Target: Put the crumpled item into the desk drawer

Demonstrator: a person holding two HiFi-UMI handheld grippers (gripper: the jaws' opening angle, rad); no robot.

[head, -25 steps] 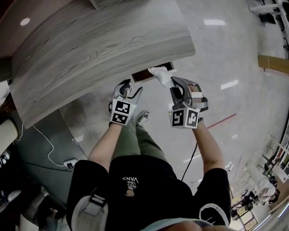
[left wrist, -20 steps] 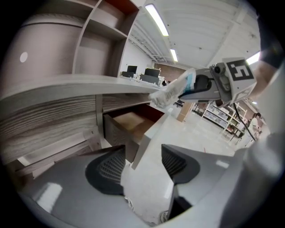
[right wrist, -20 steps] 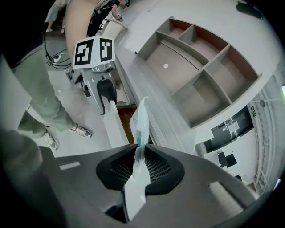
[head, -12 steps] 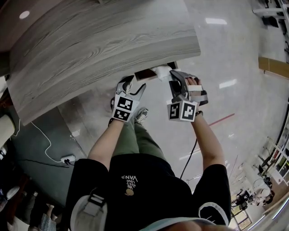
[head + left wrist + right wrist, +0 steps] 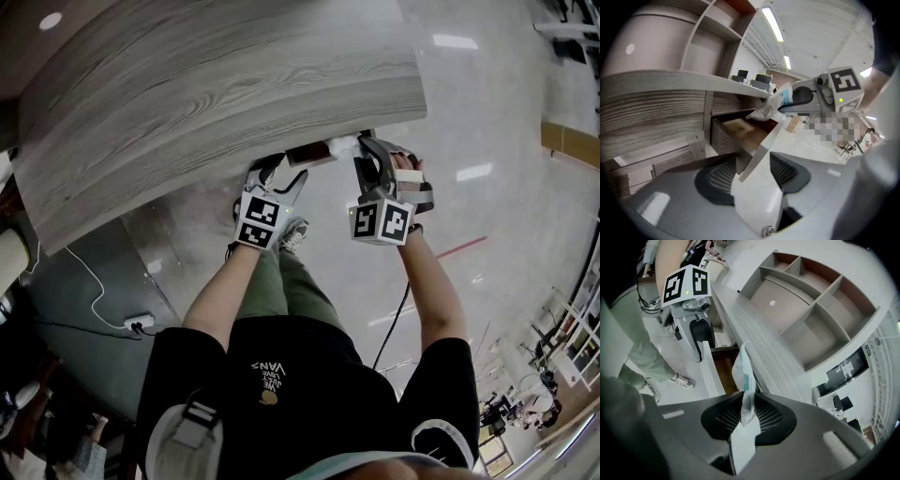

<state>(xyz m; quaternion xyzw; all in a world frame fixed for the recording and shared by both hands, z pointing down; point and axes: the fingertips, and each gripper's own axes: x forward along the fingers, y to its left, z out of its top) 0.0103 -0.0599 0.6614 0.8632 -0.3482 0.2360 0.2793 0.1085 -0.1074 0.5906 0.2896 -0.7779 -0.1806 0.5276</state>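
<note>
Right gripper (image 5: 747, 417): jaws closed down on the lower tail of the crumpled white-and-pale-blue wad of thin sheet (image 5: 741, 371). Only a narrow gap is left between the pads, and the wad fills it. The rest of the wad sticks out loose past the tips.

Location: the wad is at the mouth of the open brown-lined wooden drawer (image 5: 723, 140), just under the edge of the grey wood-grain desk top (image 5: 206, 84). It's above the drawer cavity, not yet resting in it.

Left gripper (image 5: 753, 180): jaws apart, astride the edge of the pale grey drawer front (image 5: 761, 149). Floor shows beside the panel, so it looks like straddling, not clamping. Nothing else in it.

Handling, my read:
- The wad looks near weightless, soft and springy. No crush risk, so grip force isn't critical.
- The pinch on a thin tail is the weak point. It could slip or tear out if it drags on the desk edge or drawer rim. A bite on the bulk would be safer.
- On release it may cling to a pad or catch on the drawer front instead of dropping. It likely needs to be well inside the cavity before the jaws part.
- Tissue or film: can't tell.
</note>
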